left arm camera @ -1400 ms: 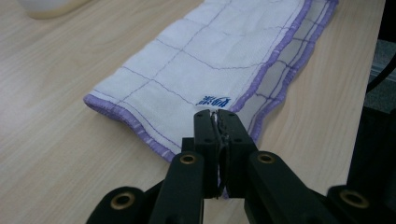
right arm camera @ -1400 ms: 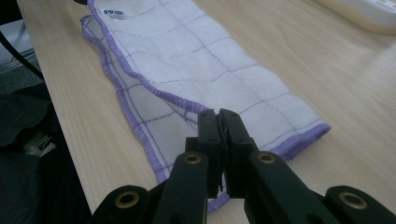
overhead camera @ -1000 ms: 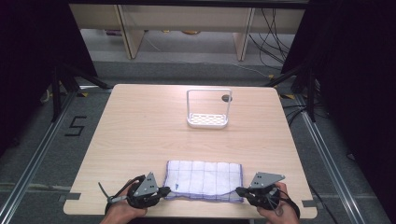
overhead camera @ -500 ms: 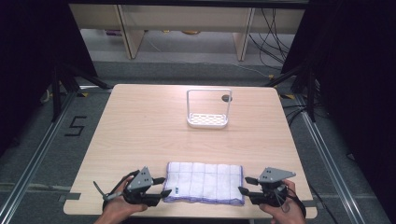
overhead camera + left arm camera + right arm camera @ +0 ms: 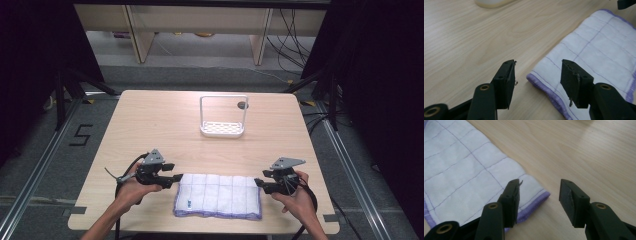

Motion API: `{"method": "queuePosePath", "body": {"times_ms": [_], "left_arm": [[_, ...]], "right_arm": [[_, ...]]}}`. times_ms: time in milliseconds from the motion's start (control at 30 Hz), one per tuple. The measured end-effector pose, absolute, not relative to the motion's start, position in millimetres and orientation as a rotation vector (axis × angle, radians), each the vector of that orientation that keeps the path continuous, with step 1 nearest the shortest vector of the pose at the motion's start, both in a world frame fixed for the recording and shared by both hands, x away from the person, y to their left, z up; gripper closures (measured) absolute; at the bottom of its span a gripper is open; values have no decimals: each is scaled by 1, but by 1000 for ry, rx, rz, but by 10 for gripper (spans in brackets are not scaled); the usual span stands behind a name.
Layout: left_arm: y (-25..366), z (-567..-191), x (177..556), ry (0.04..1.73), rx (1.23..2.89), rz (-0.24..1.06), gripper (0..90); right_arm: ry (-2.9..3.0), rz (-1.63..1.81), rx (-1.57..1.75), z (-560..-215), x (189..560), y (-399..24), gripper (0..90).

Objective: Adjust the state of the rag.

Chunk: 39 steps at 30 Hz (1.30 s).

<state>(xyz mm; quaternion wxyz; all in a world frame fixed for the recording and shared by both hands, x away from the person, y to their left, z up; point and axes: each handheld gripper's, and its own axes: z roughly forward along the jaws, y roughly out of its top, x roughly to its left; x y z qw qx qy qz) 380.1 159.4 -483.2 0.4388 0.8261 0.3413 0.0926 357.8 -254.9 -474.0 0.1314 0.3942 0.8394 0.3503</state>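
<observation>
A folded white towel (image 5: 218, 196) with purple grid lines and a purple hem lies flat near the table's front edge. My left gripper (image 5: 175, 179) sits at the towel's far left corner; its jaws have just been opening and stand open. In the left gripper view the towel (image 5: 599, 47) has its corner just below and between the jaws of the left gripper (image 5: 538, 63), untouched. My right gripper (image 5: 259, 184) is at the far right corner, its jaws also just opened. The right gripper (image 5: 540, 183) hovers over the towel (image 5: 461, 170) corner without pressing it.
A white rack (image 5: 223, 129) with an upright frame stands at the middle back of the wooden table (image 5: 150, 125), a small dark hole (image 5: 242, 105) behind it. Bare wood lies between the rack and the towel. Dark floor and shelving surround the table.
Both grippers were shut on the towel's ends; they have opened, let go, and moved a little away from the person. The towel stays flat in place.
</observation>
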Motion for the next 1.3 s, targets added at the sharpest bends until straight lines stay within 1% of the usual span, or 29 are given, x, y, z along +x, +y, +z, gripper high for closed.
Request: {"method": "queuePosePath", "body": {"times_ms": [133, 300, 333, 367, 500, 667, 833, 933, 1067, 1167, 1200, 1233, 1300], "left_arm": [[154, -489, 391, 841, 2105, 187, 446], [145, -497, 400, 845, 2114, 160, 444], [144, -499, 401, 827, 2142, 154, 444], [142, -500, 400, 838, 2132, 153, 444], [139, -504, 400, 801, 2189, 155, 452], [135, -510, 398, 767, 2238, 160, 468], [133, -512, 395, 746, 2243, 180, 502], [132, -512, 393, 722, 2250, 197, 555], [130, -512, 391, 690, 2247, 189, 669], [129, -512, 390, 669, 2253, 199, 759], [129, -511, 390, 652, 2264, 202, 774], [129, -511, 389, 652, 2260, 199, 791], [129, -511, 388, 651, 2259, 203, 811]], "right_arm": [[2444, 998, 1150, -476, 365, -252, 516], [2469, 967, 1161, -479, 372, -247, 516], [2459, 974, 1158, -481, 373, -246, 516], [2461, 968, 1163, -482, 373, -246, 516], [2485, 942, 1197, -486, 373, -243, 516], [2491, 914, 1141, -494, 376, -243, 516], [2522, 873, 1189, -496, 375, -241, 520], [2507, 890, 1147, -499, 376, -240, 547], [2536, 880, 1152, -497, 375, -239, 592], [2538, 914, 1131, -499, 377, -240, 658], [2557, 906, 1130, -498, 377, -241, 675], [2574, 923, 1145, -497, 378, -241, 721], [2584, 964, 1152, -499, 378, -241, 785]]}}
